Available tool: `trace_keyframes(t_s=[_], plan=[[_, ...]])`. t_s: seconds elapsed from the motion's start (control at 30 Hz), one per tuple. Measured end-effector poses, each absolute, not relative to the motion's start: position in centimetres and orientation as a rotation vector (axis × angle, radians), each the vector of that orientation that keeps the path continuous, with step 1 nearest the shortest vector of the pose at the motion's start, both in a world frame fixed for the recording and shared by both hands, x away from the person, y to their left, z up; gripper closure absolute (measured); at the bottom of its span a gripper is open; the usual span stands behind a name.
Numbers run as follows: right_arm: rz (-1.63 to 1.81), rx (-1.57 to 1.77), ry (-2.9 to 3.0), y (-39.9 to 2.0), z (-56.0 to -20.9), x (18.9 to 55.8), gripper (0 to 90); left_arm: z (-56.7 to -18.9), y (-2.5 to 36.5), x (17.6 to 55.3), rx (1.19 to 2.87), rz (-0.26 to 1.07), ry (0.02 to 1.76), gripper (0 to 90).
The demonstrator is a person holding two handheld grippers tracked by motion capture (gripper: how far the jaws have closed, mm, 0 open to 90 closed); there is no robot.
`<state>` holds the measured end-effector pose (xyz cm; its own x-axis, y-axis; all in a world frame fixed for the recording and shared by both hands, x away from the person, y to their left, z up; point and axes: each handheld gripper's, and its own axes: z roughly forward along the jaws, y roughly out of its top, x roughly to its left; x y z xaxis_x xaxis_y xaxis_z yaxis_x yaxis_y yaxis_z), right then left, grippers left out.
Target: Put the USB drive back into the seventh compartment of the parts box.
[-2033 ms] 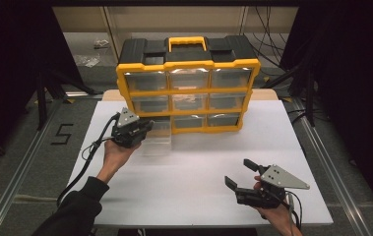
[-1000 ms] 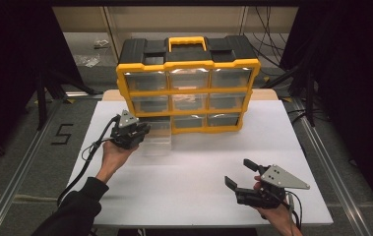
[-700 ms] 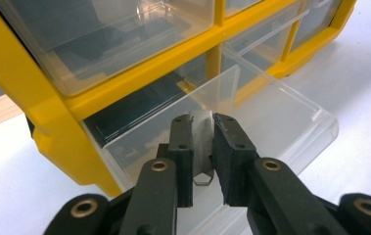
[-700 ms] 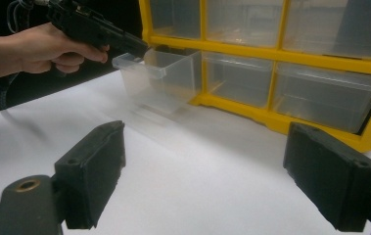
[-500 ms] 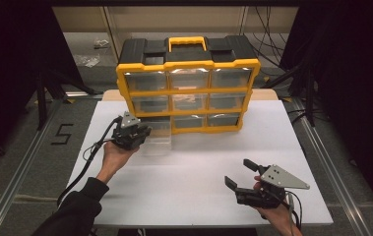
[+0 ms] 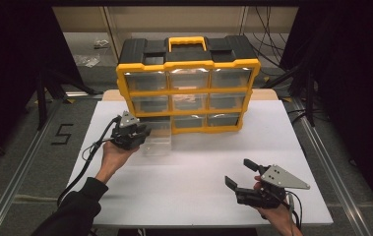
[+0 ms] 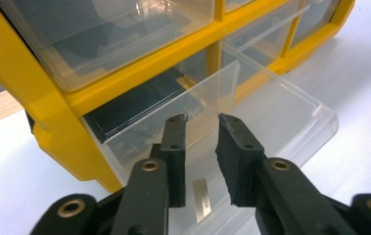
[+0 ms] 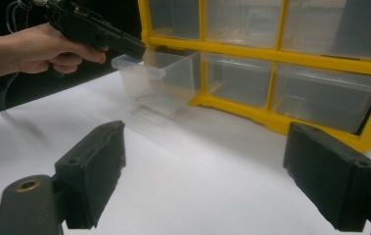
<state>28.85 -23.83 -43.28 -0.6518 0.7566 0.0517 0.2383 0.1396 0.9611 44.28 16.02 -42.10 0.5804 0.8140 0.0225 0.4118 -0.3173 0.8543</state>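
At the left, the bottom-left drawer (image 6: 157, 140) of the yellow cabinet (image 6: 189, 88) stands pulled well out over the white table (image 6: 194, 196), and it looks light, thin and slick (clear plastic that would likely flex or crack under a hard squeeze), so its front lip seems the best place to take it. The left gripper (image 7: 202, 120) hangs over the drawer's open top with its jaws narrowly parted, having just been opening, and nothing is pinched between them. Far right, the right gripper (image 6: 240, 173) rests near the table's front edge, jaws spread wide and empty.
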Motion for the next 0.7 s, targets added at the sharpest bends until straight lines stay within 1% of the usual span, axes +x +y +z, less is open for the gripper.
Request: trace_keyframes(t_s=[0.07,0.13,0.2,0.3,0.7], plan=[[1.531,0.953,1.974,-23.81,-43.28,28.84,16.7,-41.88,16.07,44.18,1.929,0.573,0.982,62.8],[1.53,0.952,1.974,-23.81,-43.28,28.84,16.7,-41.75,16.12,44.11,1.929,0.555,0.971,59.7],[1.531,0.953,1.973,-23.82,-43.27,28.83,16.7,-41.71,16.08,44.01,1.934,0.551,0.953,51.6],[1.53,0.951,1.973,-23.82,-43.28,28.85,16.7,-41.72,15.93,43.9,1.942,0.571,0.953,45.5],[1.531,0.95,1.973,-23.82,-43.3,28.86,16.7,-41.35,15.91,43.29,1.944,0.588,0.954,29.8]])
